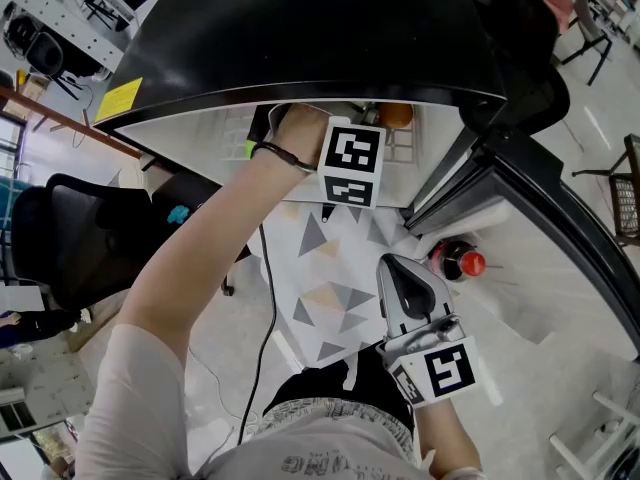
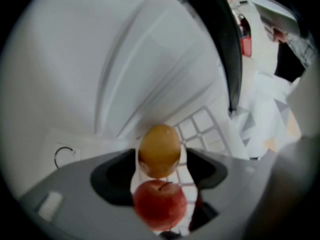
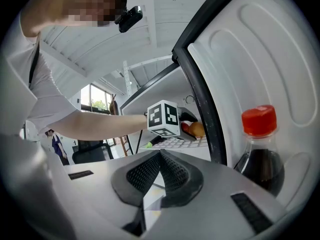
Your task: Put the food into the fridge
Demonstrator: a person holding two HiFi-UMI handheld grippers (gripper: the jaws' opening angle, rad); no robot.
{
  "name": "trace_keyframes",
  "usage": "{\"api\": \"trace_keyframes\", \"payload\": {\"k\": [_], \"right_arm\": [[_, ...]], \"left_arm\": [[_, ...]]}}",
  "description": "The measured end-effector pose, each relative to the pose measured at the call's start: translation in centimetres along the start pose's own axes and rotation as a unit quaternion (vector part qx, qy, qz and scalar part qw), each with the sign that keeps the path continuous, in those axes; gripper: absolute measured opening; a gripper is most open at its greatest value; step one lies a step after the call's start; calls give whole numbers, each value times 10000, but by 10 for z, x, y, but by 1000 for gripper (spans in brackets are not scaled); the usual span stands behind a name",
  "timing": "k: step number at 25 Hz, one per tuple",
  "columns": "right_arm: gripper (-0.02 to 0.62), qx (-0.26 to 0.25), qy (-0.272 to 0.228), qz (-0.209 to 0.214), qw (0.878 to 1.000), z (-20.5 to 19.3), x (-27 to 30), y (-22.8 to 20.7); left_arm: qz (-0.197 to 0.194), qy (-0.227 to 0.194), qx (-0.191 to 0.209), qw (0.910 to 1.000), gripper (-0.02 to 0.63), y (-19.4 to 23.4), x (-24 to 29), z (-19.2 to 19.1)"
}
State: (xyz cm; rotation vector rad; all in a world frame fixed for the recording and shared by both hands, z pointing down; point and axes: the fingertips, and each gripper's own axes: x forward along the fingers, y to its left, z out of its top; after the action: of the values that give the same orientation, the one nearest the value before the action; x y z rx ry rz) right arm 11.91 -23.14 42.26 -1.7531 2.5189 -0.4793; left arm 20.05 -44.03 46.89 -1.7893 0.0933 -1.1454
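In the left gripper view a red apple (image 2: 160,204) lies on the white wire shelf (image 2: 202,126) of the fridge. A yellow-orange fruit (image 2: 159,150) sits just beyond it. My left gripper (image 2: 160,159) is open inside the fridge, its jaws wide on either side of the apple, with shelf showing between the apple and the right pad. From the head view its marker cube (image 1: 352,163) shows under the black fridge top (image 1: 300,28), and the orange fruit (image 1: 395,115) lies behind it. My right gripper (image 3: 159,154) is shut and empty, held low outside the fridge (image 1: 392,266).
A dark bottle with a red cap (image 3: 260,154) stands in the open door's rack (image 1: 460,261). The black door frame (image 3: 200,84) stands between it and the shelf. A small green thing (image 3: 147,145) lies at the shelf's left. A black chair (image 1: 70,238) stands at the left.
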Motion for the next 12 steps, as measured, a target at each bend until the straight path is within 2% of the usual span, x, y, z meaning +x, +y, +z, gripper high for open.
{"api": "trace_keyframes", "payload": {"k": [12], "right_arm": [[3,-78,-91,-40,9999,10,-7,12]], "left_arm": [[203,-97,-153,9996,327,-1,-33,4]]}}
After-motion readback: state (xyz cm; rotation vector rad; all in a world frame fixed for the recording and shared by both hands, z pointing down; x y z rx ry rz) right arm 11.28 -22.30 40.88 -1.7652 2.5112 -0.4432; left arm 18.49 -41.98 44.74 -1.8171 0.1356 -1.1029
